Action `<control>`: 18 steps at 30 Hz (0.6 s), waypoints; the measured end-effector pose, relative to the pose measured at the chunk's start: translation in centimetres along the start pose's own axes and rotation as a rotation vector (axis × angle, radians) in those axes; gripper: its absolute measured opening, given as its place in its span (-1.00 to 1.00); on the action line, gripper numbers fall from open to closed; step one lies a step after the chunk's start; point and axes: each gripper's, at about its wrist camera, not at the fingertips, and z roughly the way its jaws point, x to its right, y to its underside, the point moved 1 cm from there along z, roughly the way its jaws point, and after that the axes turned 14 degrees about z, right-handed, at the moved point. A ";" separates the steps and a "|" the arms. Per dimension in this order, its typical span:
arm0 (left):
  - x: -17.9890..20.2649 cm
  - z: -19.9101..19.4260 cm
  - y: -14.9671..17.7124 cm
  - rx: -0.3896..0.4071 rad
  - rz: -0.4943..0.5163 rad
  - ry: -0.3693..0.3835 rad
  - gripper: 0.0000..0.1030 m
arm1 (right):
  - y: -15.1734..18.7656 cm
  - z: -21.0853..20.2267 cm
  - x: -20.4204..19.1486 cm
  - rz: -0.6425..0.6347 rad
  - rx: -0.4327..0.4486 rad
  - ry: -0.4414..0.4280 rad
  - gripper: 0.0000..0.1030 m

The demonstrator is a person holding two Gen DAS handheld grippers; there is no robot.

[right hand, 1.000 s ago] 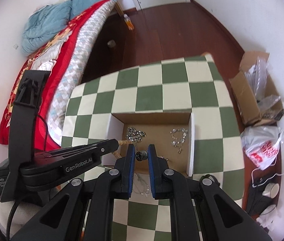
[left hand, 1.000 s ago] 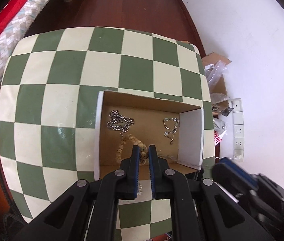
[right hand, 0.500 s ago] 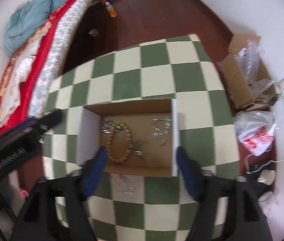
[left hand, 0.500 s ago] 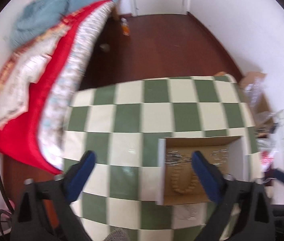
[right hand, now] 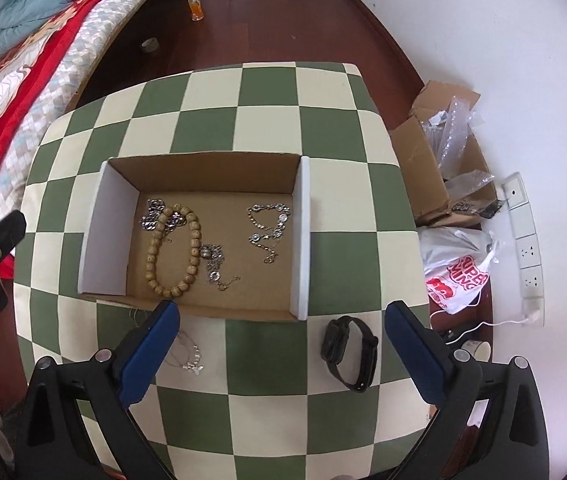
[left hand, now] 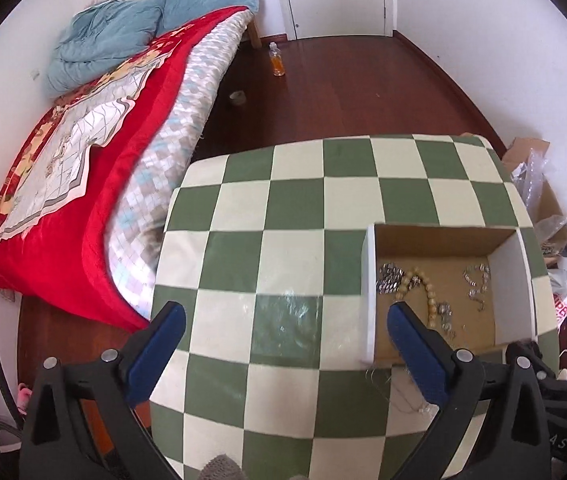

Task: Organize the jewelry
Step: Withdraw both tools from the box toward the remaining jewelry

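An open cardboard box (right hand: 301, 240) sits on the green-and-cream checkered table (right hand: 267, 92). Inside lie a wooden bead bracelet (right hand: 173, 250), a silver chain (right hand: 153, 214) at the left, a thin silver piece (right hand: 215, 266) in the middle and a silver bracelet (right hand: 269, 226) at the right. A fine necklace (right hand: 191, 362) and a black watch (right hand: 349, 352) lie on the table in front of the box. My right gripper (right hand: 279, 354) is open and empty above them. My left gripper (left hand: 283, 354) is open and empty, left of the box (left hand: 367, 280).
A bed with a red quilt (left hand: 63, 184) stands left of the table. A cardboard carton with plastic wrap (right hand: 439, 160), a white printed bag (right hand: 459, 272) and a power strip (right hand: 523, 240) lie on the floor to the right. An orange bottle (right hand: 195, 6) stands on the wooden floor.
Both grippers opened and pulled back and up from the box. The bead bracelet and the thin silver piece they held now lie in the box.
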 end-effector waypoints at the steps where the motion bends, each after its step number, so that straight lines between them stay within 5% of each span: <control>1: 0.0 -0.2 0.2 0.002 0.000 0.000 1.00 | 0.3 -0.2 -0.1 -0.002 0.008 -0.002 1.00; 18: -2.5 -7.6 3.2 0.125 -0.056 -0.050 1.00 | 3.9 -7.4 -0.8 -0.001 0.175 -0.054 1.00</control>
